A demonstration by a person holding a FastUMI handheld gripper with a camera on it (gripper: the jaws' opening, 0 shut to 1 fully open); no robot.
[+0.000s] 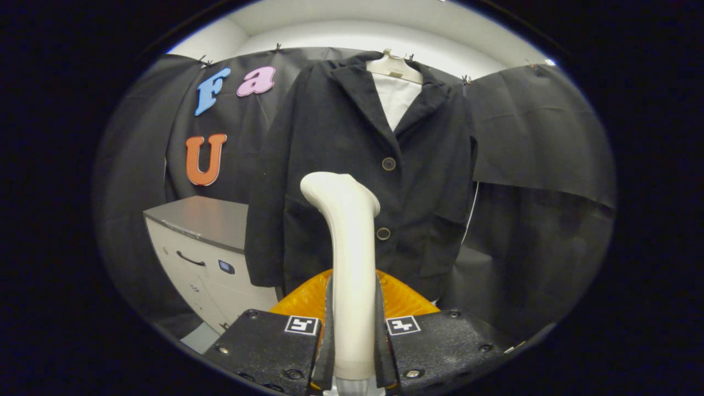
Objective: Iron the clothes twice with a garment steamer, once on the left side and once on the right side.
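A dark buttoned jacket (341, 165) hangs on a pale hanger (393, 67) against the booth wall, with a white lining showing at the collar. My gripper (353, 324) is shut on the cream handle of the garment steamer (347, 242), which rises upright between the fingers. The steamer's curved head sits in front of the jacket's lower middle, near the lower button, a short way off the cloth. An orange part (404, 300) lies just behind the fingers.
A grey-topped white cabinet (201, 242) with a drawer handle stands left of the jacket. Black cloth hangs to the right of the jacket, with a thin white cord (470, 212) running down beside the sleeve.
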